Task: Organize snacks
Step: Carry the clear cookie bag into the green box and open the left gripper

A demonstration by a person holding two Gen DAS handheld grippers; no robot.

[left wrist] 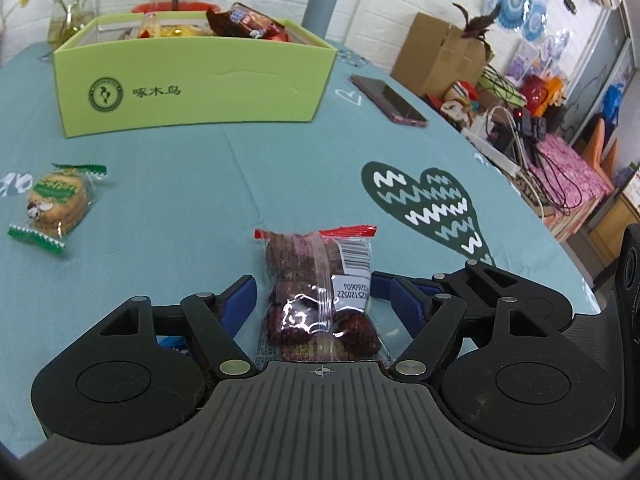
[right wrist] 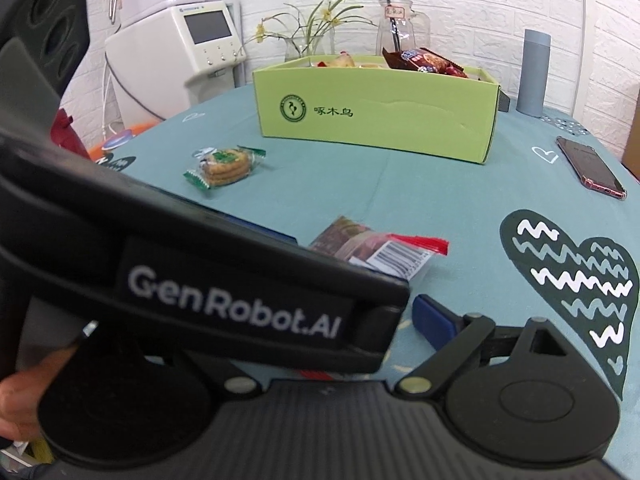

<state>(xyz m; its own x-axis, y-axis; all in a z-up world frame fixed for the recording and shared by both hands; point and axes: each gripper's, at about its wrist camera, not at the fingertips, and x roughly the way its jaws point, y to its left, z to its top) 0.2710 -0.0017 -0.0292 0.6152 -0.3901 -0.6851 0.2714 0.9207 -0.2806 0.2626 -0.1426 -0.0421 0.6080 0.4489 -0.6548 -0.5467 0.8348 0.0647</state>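
Observation:
A clear packet of dark red snacks with red ends [left wrist: 320, 296] lies on the teal tablecloth between the blue pads of my left gripper [left wrist: 314, 292], which is open around it without touching. The same packet shows in the right wrist view [right wrist: 376, 246], partly hidden behind the left gripper's body [right wrist: 224, 300]. My right gripper is low beside it; only its right blue pad [right wrist: 434, 322] shows, and its left finger is hidden. A green-ended biscuit packet [left wrist: 56, 204] [right wrist: 224, 166] lies to the left. The green snack box [left wrist: 192, 80] [right wrist: 376, 114] stands at the back, holding several snacks.
A phone [left wrist: 388, 100] [right wrist: 592, 168] lies right of the box. A grey cylinder [right wrist: 534, 72], a glass jug [right wrist: 400, 34] and a flower vase [right wrist: 304, 46] stand behind the box. The table edge curves along the right, with clutter beyond it.

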